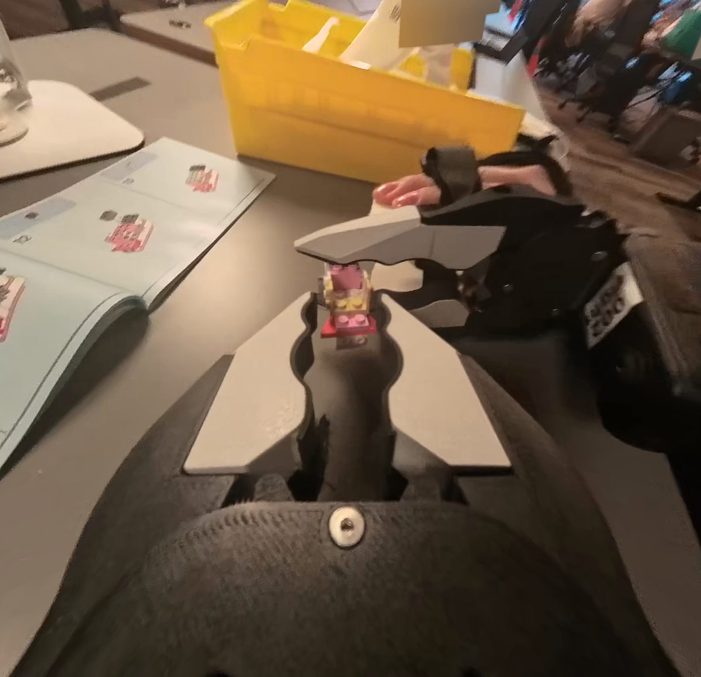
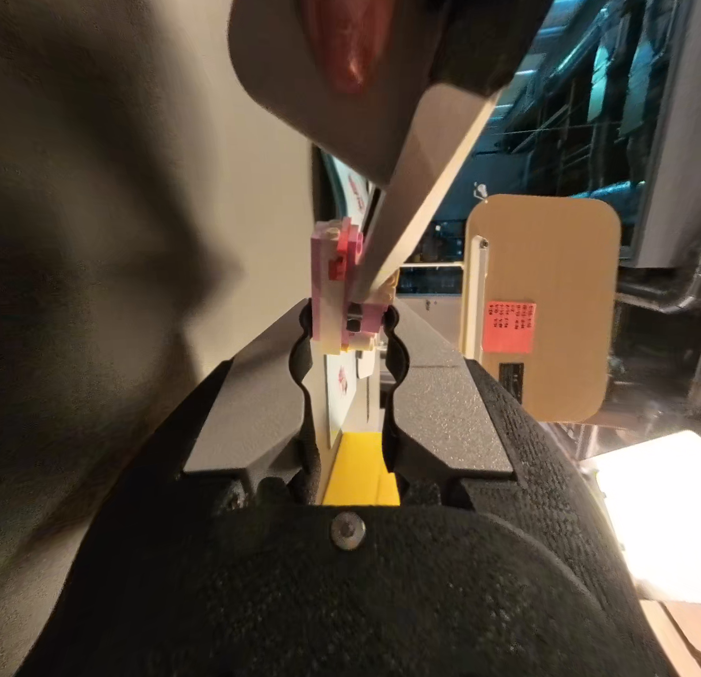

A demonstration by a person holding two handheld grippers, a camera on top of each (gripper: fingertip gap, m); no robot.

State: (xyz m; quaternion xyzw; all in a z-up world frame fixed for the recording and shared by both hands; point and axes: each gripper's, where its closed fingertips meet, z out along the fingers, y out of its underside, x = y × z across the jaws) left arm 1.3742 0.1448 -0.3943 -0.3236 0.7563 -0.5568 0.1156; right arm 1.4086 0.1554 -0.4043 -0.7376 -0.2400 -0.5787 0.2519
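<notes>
Left wrist view: both grippers, left (image 1: 347, 309) and right (image 1: 343, 267), clamp one pink-yellow-red plastic brick assembly (image 1: 347, 302), long axis upright above the grey table (image 1: 212, 317).

The open instruction booklet (image 1: 125, 218) on the table carries small printed marks beside its pictures, too blurred to read. A white tag (image 1: 610, 309) on the body of the right gripper (image 1: 341, 271) bears a dark code pattern. A white sheet (image 1: 390, 17) in the yellow bin (image 1: 360, 127) has dark print at its top edge. An orange-red sticker (image 2: 508, 326) on a tan panel (image 2: 550, 260) holds rows of small dark characters turned sideways, with a small black label (image 2: 511, 374) beneath it.
</notes>
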